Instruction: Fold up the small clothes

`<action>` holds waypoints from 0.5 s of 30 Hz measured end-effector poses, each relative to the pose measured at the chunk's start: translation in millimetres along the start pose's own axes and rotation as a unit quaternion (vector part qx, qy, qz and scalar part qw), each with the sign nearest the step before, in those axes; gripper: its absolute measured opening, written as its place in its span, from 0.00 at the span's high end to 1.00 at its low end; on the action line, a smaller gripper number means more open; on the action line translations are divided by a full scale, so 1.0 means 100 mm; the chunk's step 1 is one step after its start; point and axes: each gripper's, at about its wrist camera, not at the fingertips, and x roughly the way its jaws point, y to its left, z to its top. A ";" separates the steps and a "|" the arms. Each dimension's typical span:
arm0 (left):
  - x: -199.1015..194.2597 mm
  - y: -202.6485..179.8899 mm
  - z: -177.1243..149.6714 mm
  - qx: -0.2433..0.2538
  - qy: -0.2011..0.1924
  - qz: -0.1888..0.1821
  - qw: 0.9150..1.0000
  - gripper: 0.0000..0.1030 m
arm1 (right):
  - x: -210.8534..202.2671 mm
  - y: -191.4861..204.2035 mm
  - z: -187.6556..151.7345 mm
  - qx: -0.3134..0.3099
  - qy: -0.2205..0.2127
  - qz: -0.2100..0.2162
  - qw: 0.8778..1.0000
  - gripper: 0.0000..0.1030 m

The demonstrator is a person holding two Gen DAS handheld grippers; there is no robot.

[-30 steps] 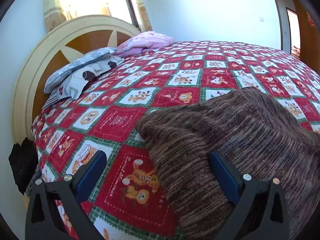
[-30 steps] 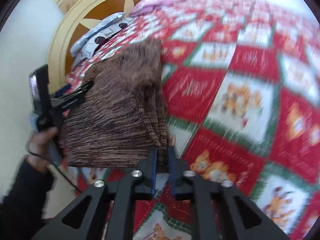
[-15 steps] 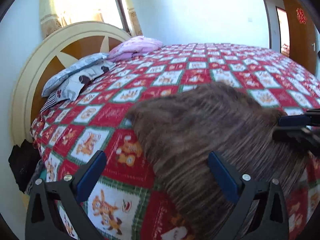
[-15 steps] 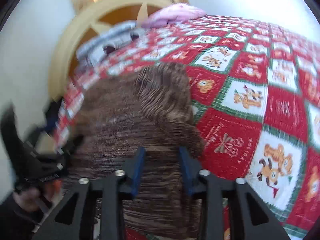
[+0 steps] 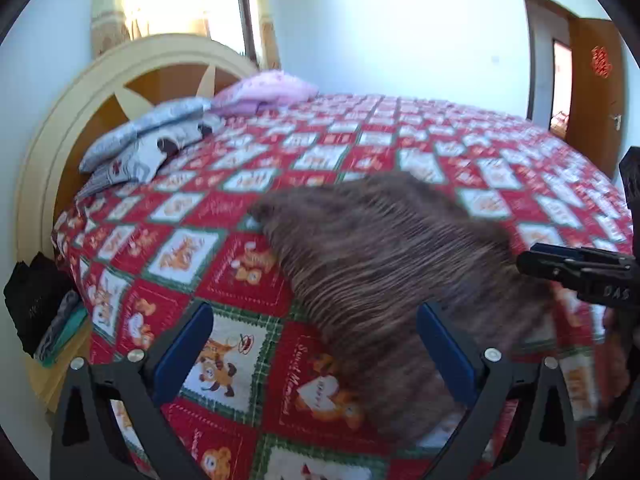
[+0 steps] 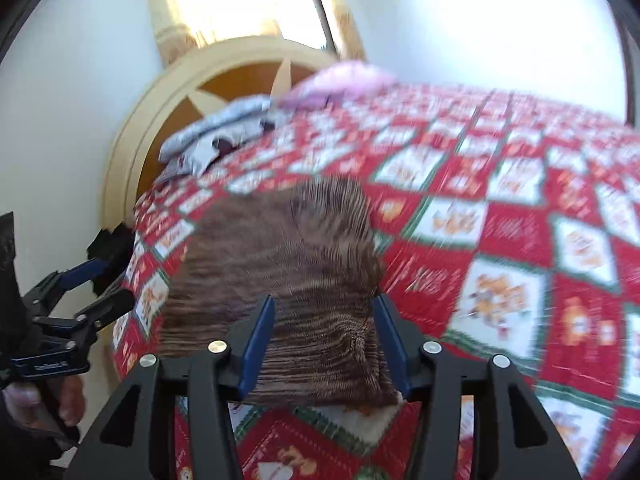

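A brown striped knit garment lies folded on the red patchwork quilt of a bed. My left gripper hovers open just in front of its near edge, with nothing between the blue pads. My right gripper stands over the garment at its near corner. Its jaws are opening, and the pads are clear of the knit seen through the gap. The right gripper also shows at the garment's right edge in the left wrist view. A hand holds the open left gripper at the bed's left side.
Grey patterned pillows and a pink pillow lie against the round cream headboard. A dark object stands beside the bed on the left. A brown door is at the far right. The quilt stretches out beyond the garment.
My right gripper let go of the garment's corner, opened and drew back and up. The left gripper pulled back from the garment. The knit now lies flat on the quilt.
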 end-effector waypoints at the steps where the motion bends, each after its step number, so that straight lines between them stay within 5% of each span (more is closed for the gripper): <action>1: -0.11 -0.01 0.02 0.000 -0.010 -0.004 1.000 0.00 | -0.15 0.04 0.01 -0.003 -0.015 -0.010 1.000 0.46; 9: -0.62 -0.03 0.21 -0.022 -0.065 -0.028 0.997 0.00 | -0.92 0.29 0.11 -0.039 -0.083 -0.059 0.994 0.30; 15: -0.79 -0.05 0.27 -0.017 -0.094 -0.029 0.995 0.00 | -1.16 0.41 0.14 -0.042 -0.108 -0.058 0.992 0.29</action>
